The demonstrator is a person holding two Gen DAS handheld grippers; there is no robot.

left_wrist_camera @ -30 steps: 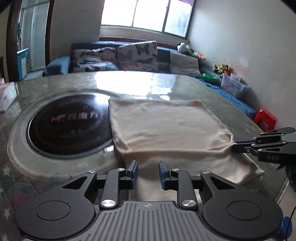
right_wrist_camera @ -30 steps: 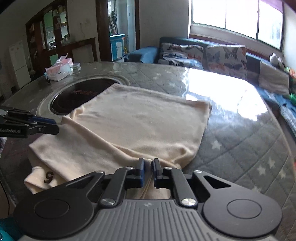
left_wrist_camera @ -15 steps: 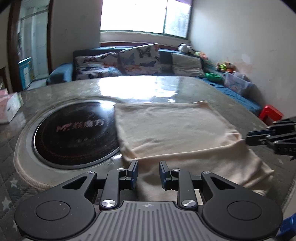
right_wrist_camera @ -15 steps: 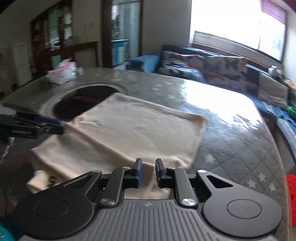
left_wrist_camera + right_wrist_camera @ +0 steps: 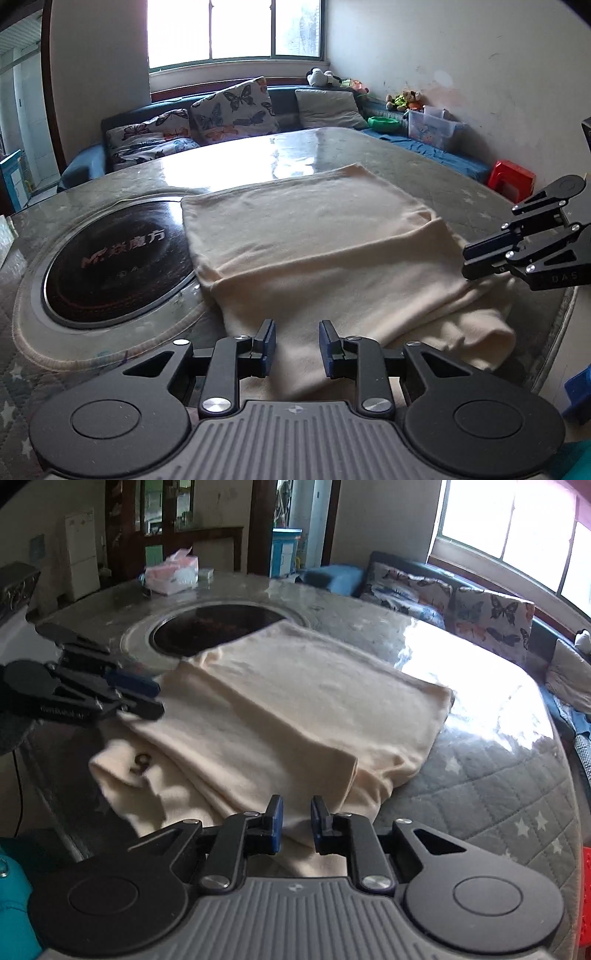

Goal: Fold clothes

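Your left gripper (image 5: 297, 345) and right gripper (image 5: 294, 821) were both parted and empty, poised above the folded cream garment (image 5: 332, 251) on the table (image 5: 491, 794).

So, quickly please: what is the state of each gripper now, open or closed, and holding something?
Left gripper: open, holding nothing, above the cream garment.
Right gripper: open, holding nothing.

Soft matt cream cloth garment (image 5: 317, 240) lies on a glossy glass table (image 5: 295, 151).
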